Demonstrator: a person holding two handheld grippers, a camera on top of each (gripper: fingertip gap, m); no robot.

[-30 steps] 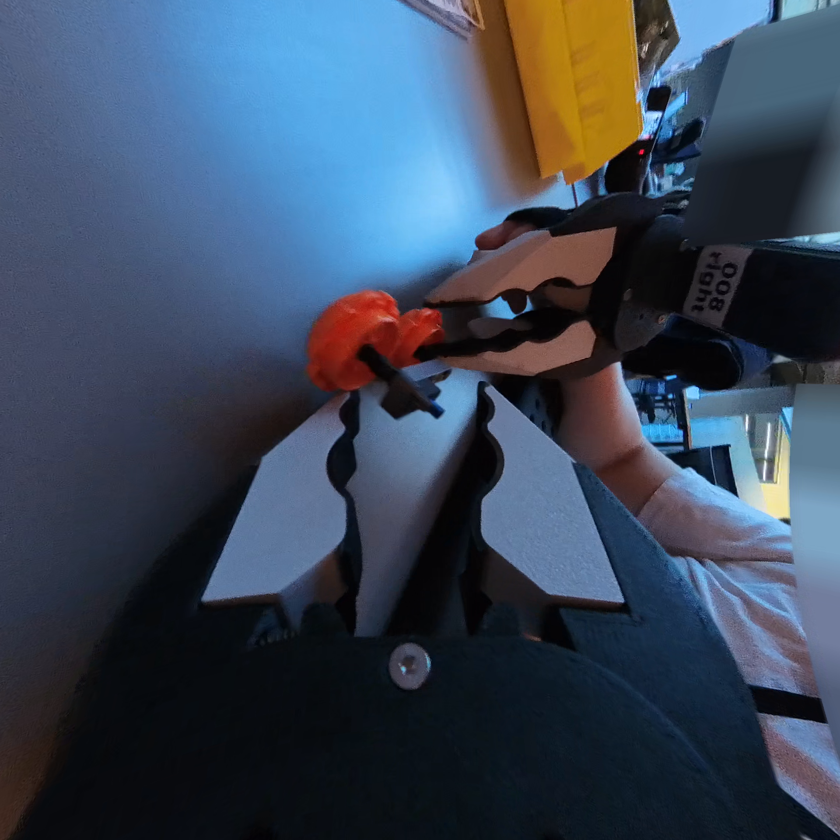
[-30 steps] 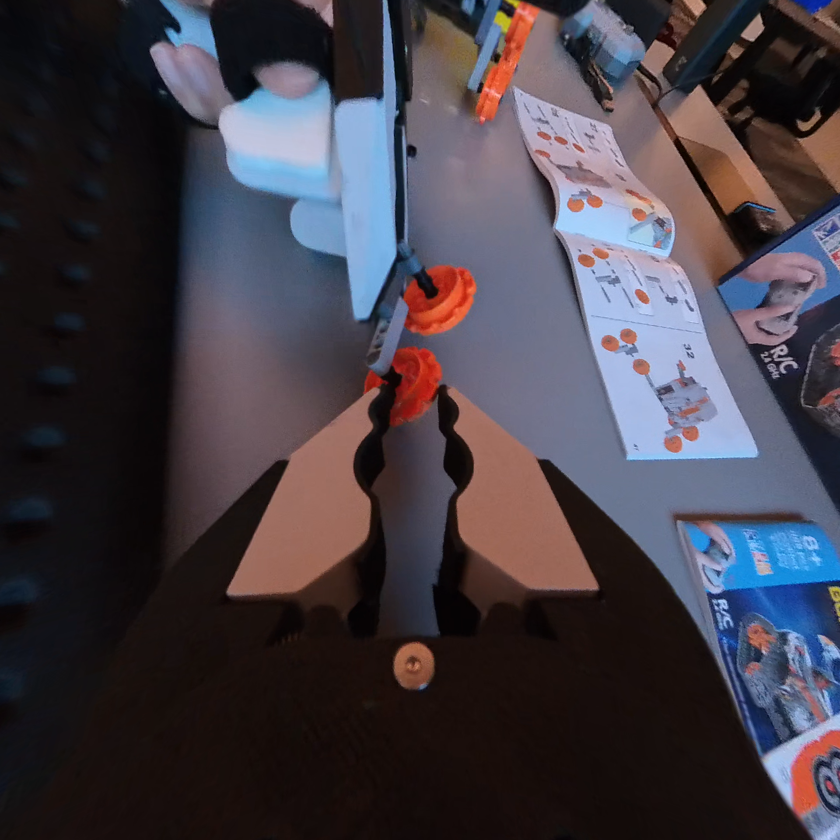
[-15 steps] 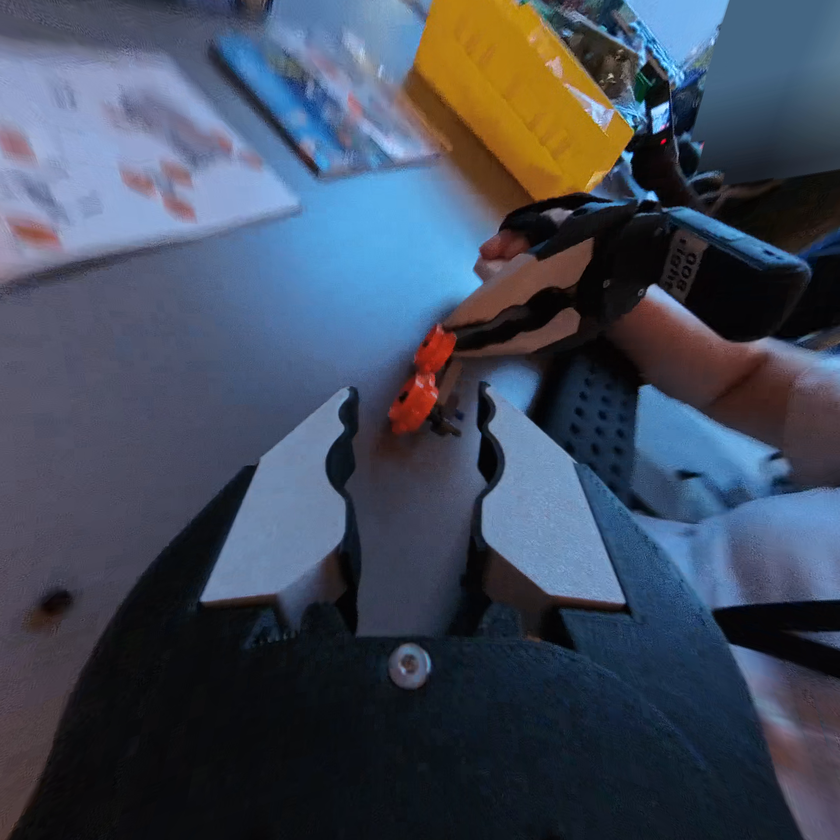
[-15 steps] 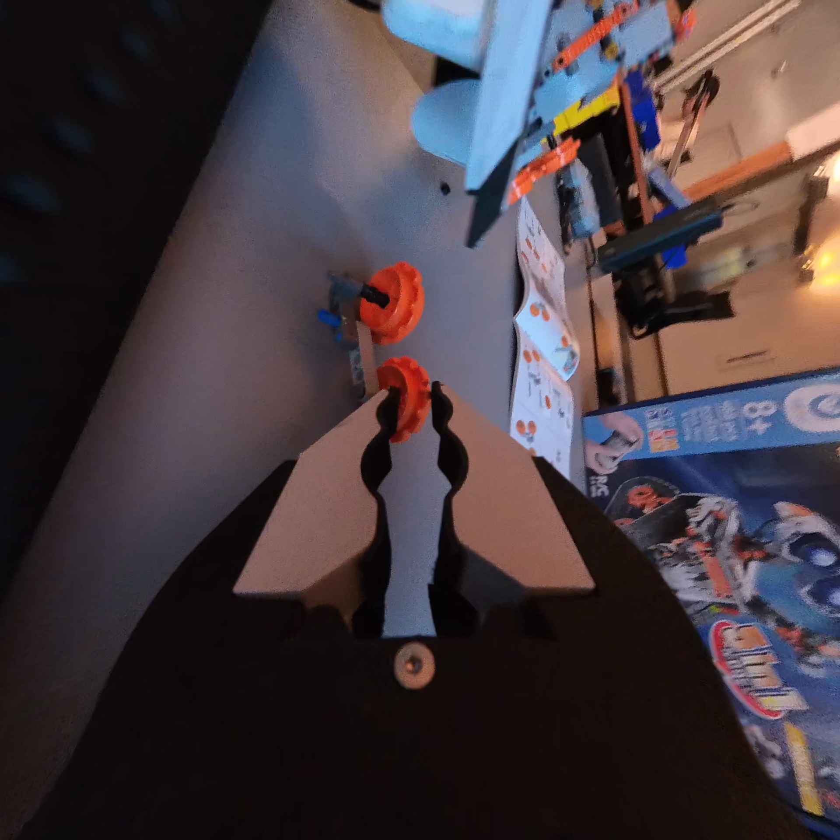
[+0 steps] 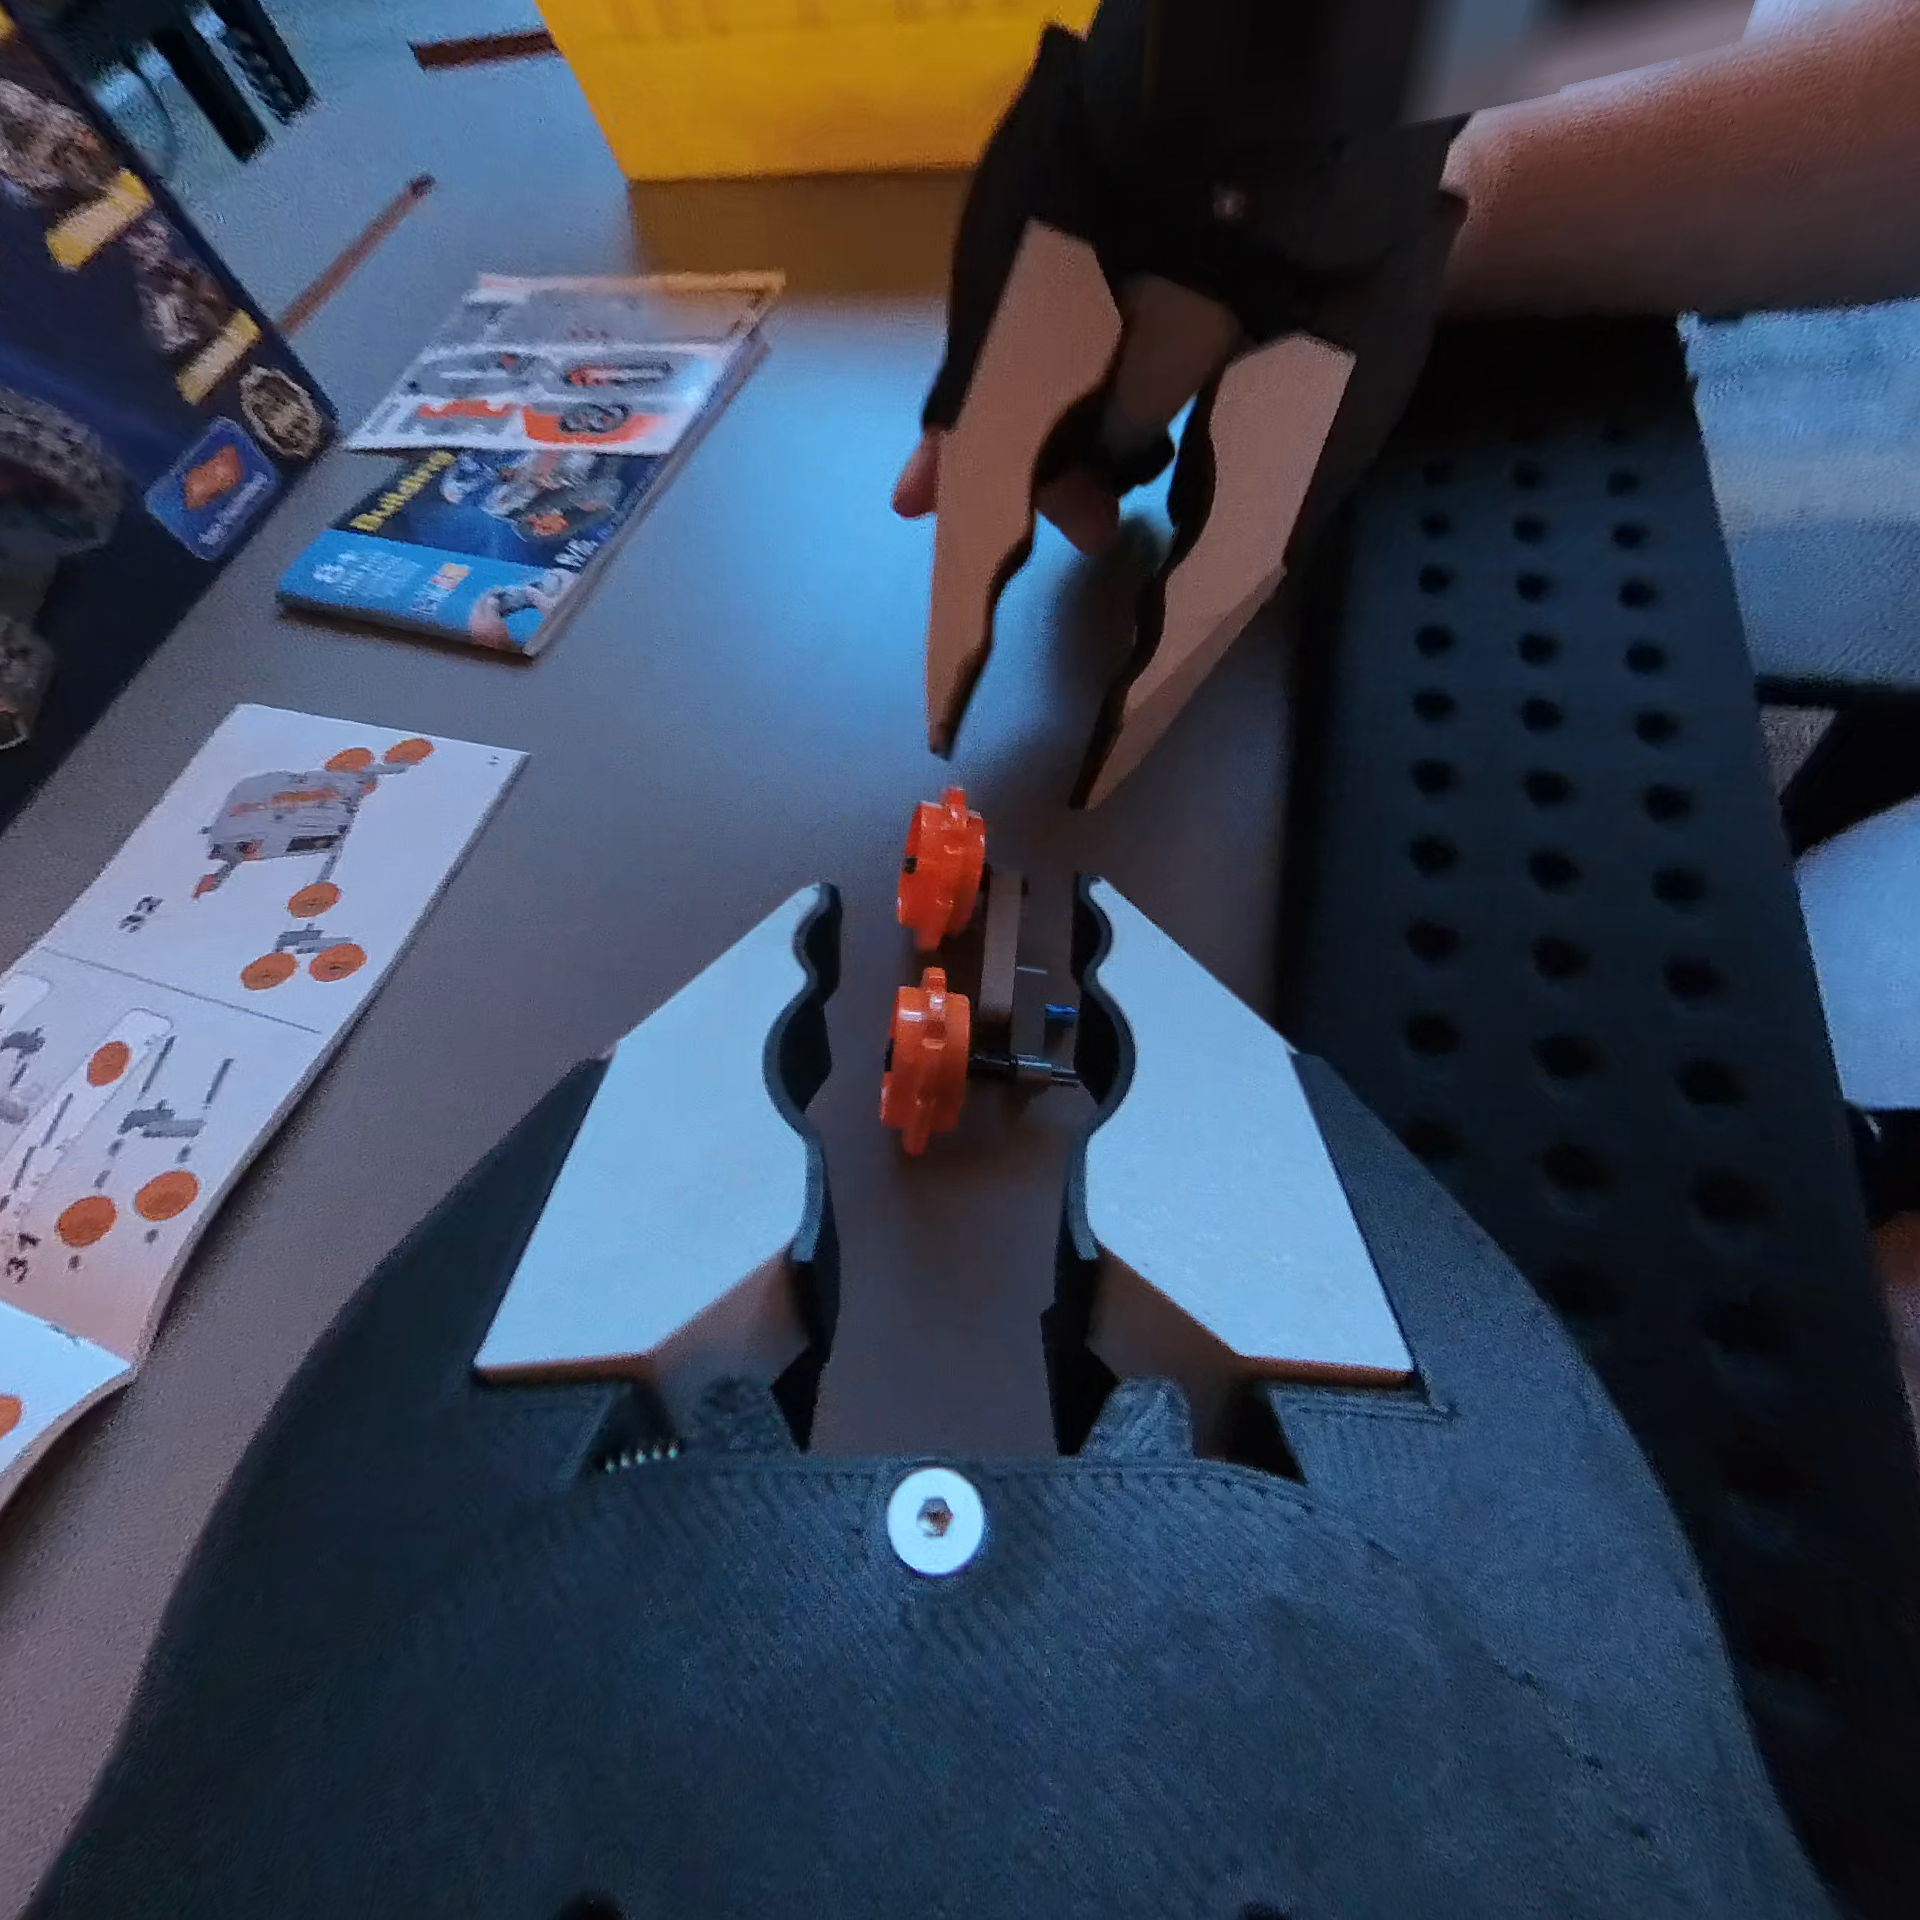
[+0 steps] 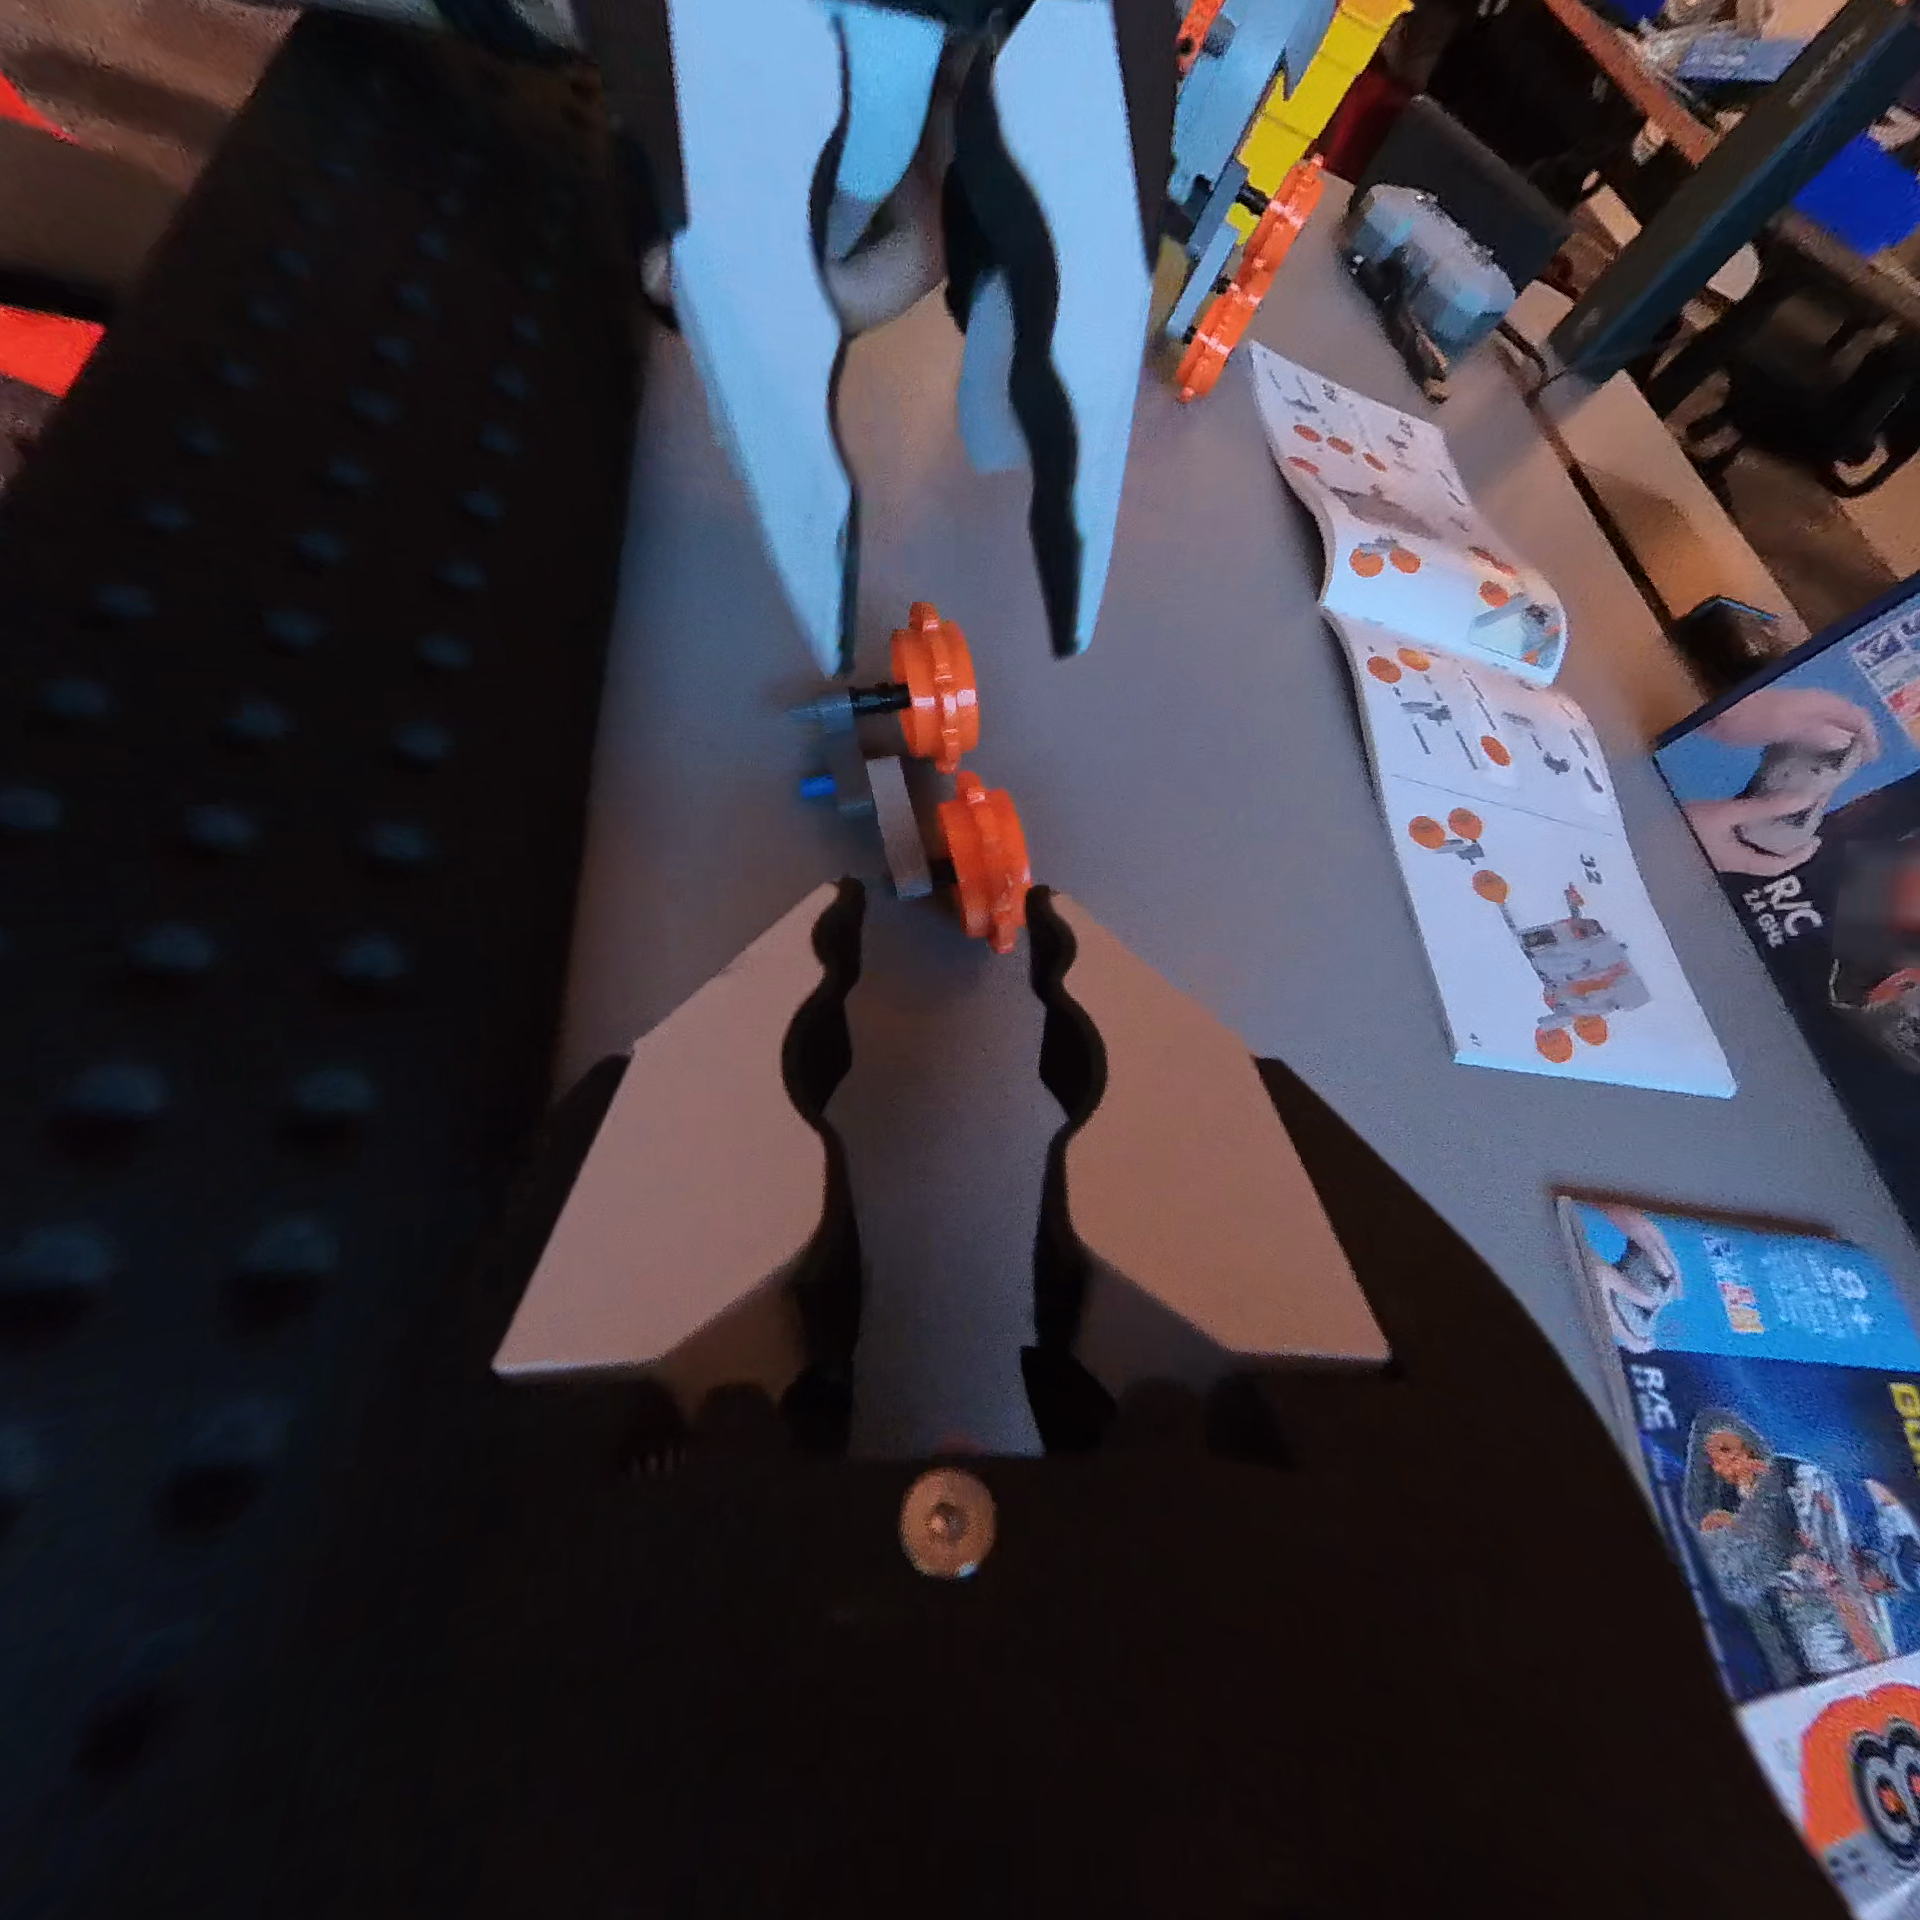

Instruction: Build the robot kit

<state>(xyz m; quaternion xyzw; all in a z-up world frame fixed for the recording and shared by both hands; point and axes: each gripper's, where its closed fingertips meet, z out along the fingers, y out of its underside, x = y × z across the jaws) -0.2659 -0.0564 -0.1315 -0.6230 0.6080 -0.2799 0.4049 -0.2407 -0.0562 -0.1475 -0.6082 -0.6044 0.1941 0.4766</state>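
A small assembly lies on the grey table (image 5: 675,727): two orange gears (image 5: 925,1060) on axles through a short grey beam (image 5: 1003,935). My left gripper (image 5: 956,894) is open and empty, its fingers on either side of the assembly without touching it. My right gripper (image 5: 1013,769) hangs open just beyond the far gear. In the right wrist view my right gripper (image 6: 940,894) is open and empty, its tips just short of the near gear (image 6: 982,857). The left gripper (image 6: 951,649) stands open over the far gear (image 6: 933,686).
A black perforated mat (image 5: 1558,831) runs along one side of the assembly. An open instruction booklet (image 6: 1507,779), a blue booklet (image 6: 1766,1403) and a printed box (image 6: 1818,779) lie on the other side. A yellow bin (image 5: 810,83) and a partly built model (image 6: 1247,239) stand farther back. Spacing between my two grippers at the tips: around 4 cm.
A second ago both grippers held the gear assembly in the air. It was lowered onto the table, both grippers let go and opened, and the right one drew back a little.
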